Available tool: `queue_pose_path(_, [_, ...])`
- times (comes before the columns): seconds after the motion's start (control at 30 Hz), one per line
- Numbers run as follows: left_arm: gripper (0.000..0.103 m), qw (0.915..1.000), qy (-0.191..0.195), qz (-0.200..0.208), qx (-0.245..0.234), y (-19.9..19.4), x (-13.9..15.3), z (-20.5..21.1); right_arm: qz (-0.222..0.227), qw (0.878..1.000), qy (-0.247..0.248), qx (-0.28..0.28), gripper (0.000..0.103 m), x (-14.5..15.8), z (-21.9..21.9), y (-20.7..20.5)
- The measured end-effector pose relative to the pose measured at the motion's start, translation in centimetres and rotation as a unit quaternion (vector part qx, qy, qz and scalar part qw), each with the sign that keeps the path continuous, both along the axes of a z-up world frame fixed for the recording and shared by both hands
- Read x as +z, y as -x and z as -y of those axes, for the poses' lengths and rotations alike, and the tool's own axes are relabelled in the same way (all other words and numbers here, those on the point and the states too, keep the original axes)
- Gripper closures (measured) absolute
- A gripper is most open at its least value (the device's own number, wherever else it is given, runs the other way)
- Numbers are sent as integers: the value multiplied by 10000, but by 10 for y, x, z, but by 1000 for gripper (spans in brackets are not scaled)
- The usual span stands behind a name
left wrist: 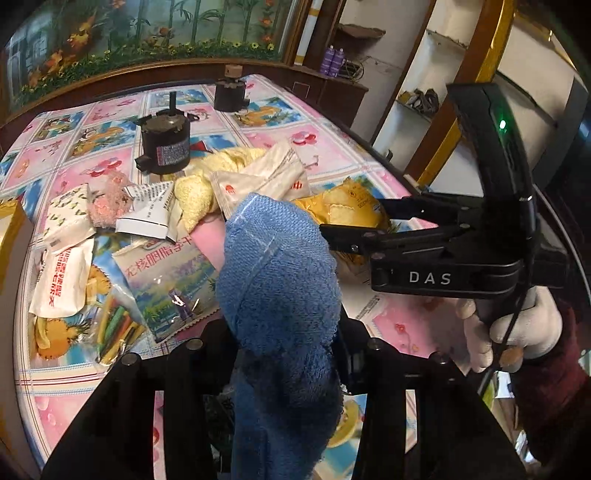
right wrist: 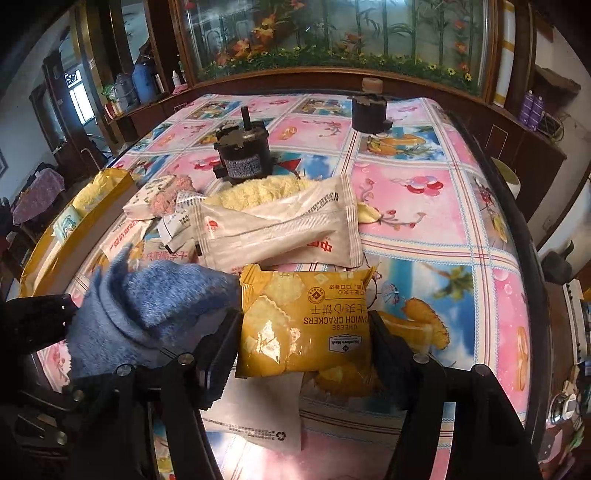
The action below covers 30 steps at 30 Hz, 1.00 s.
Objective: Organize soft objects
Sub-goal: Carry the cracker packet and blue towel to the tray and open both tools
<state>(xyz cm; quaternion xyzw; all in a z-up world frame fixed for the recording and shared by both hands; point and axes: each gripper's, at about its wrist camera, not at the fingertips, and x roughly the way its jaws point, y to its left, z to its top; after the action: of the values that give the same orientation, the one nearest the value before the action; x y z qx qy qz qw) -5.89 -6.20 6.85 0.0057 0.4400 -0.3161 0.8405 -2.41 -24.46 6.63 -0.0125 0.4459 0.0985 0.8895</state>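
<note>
Two grippers, left (left wrist: 284, 354) clamping blue towel (left wrist: 277, 266), right (right wrist: 303, 336) jaws apart around yellow cracker packet (right wrist: 306, 325), label legible only right view.

We saw a table (right wrist: 443, 206) under a pink and blue cartoon cloth, and at twelve o'clock a dark wooden cabinet with a painted bamboo glass panel (right wrist: 332, 33). At nine o'clock a window (right wrist: 79, 98) let in daylight; white shelves (left wrist: 417, 85) stood at two o'clock.

Bright daylight, glare on packets, fisheye-warped edges
</note>
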Motion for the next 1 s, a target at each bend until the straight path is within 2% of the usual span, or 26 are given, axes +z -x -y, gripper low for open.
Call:
queue_pose_path(0.1, [61,9989,439,38,161,8,23,-33,246,9997,19,3,35,21,-6,9])
queue_pose_path(0.2, [61,9969,633,177,426,16,41,-71,430,9989,-34,182,35,38,-23,15])
queue_pose_path(0.33, [61,9921,588,410,1029,23,57,-137,572,9966,-92,589,35,54,-64,20])
queue_pose_path(0.47, [61,9806,352,582,1836,20,63,-203,630,9918,-234,1087,35,62,-113,20])
queue_pose_path(0.57, [61,9696,199,612,2362,16,59,-241,586,9869,-335,1462,35,64,-153,19])
queue_pose_path(0.73, [61,9551,51,533,2913,-2,38,-278,488,9776,-347,2019,35,60,-220,16])
queue_pose_path(0.83, [61,9497,-18,461,3097,-18,25,-293,370,9727,-357,2265,35,54,-254,11])
queue_pose_path(1.0, [60,9463,-51,251,3223,-43,6,-309,125,9653,-197,2601,35,35,-303,-1])
